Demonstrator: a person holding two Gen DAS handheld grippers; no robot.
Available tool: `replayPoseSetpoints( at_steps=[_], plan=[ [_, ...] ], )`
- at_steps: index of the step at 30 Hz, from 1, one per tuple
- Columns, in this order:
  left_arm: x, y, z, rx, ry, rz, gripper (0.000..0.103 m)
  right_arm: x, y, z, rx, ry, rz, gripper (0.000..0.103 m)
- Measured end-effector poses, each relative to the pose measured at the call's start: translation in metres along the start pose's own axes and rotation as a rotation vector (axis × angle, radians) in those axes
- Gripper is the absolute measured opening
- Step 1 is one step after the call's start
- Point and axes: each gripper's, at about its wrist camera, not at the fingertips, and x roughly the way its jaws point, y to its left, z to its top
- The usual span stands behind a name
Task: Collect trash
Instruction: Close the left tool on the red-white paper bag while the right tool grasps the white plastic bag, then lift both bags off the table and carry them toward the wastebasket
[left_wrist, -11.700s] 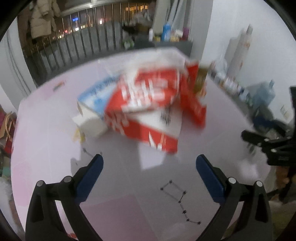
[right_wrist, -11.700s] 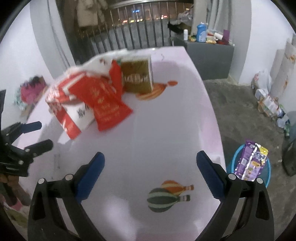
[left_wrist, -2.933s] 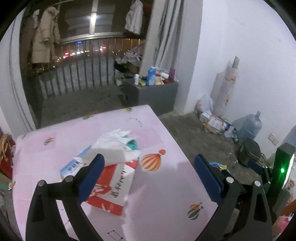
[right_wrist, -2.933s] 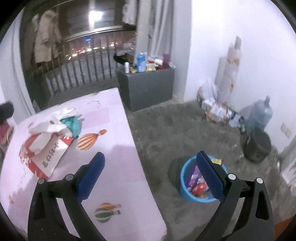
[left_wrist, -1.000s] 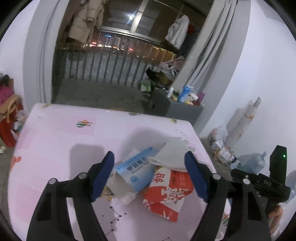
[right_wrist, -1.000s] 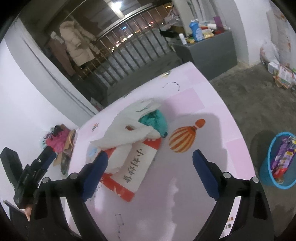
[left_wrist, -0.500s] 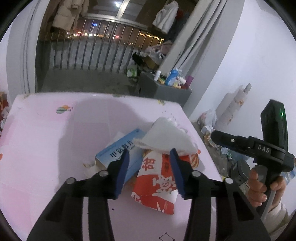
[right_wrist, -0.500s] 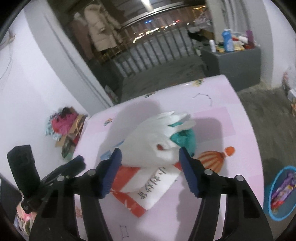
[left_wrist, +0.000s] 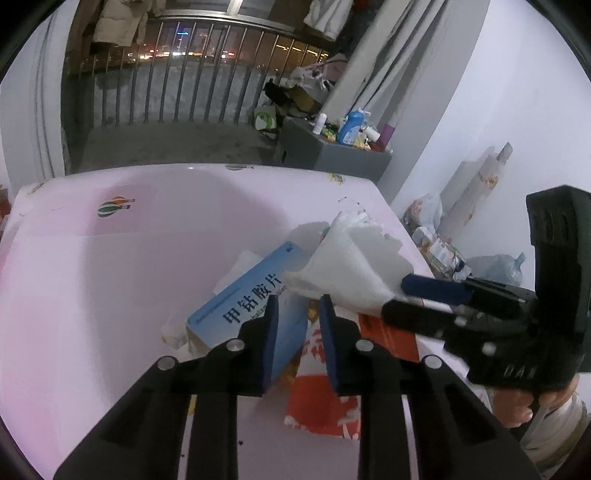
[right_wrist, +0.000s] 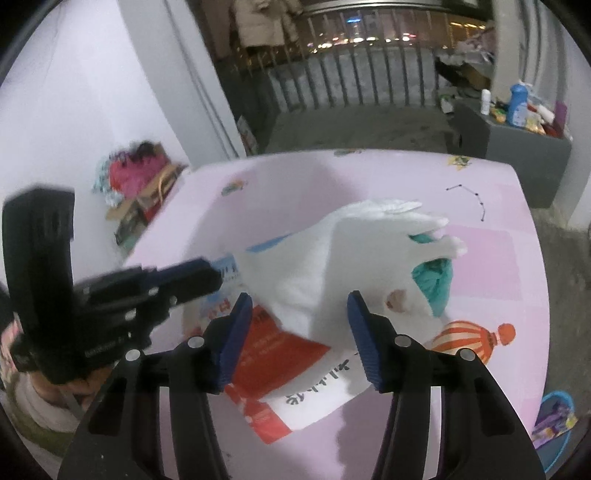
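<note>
White paper sheet (right_wrist: 354, 254) tops the carton pile mid-bench (left_wrist: 110, 258): light, limp, likely tears. Left tongs (left_wrist: 295, 314) narrow, empty; right tongs (right_wrist: 295, 306) half-open around its edge. Best pinched at the near edge.

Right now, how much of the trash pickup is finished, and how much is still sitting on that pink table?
Some wrappers already lie in the blue bin on the floor. The left gripper and right gripper both have narrowed jaws at the white bag; whether either grips it, I cannot tell. Left on the pink table: the bag, blue box, red packet and teal wad, so most remains.
</note>
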Motion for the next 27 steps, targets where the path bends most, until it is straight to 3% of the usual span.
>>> replayPoseSetpoints(
  at_steps=[9,11,14,21,23,27],
  plan=[
    [0.012,-0.002,-0.001,0.0,0.025,-0.032,0.018,0.013,-0.004,-0.003,-0.004,0.047,-0.009,0.029],
    [0.013,-0.001,-0.001,-0.006,0.029,-0.035,0.018,0.015,-0.001,-0.002,-0.011,0.049,-0.012,0.017],
    [0.012,0.001,-0.001,-0.022,0.032,-0.044,0.018,0.014,-0.003,-0.002,0.01,0.034,-0.02,0.009],
    [-0.007,0.003,-0.011,-0.035,0.035,-0.124,0.019,0.011,-0.018,-0.009,0.125,0.027,0.042,0.006],
    [-0.009,0.002,-0.015,-0.029,0.046,-0.133,0.036,0.012,-0.022,-0.01,0.149,0.026,0.057,0.006],
    [-0.003,-0.002,-0.024,-0.007,0.104,-0.115,0.045,0.012,-0.026,-0.011,0.182,0.023,0.076,0.006]
  ],
)
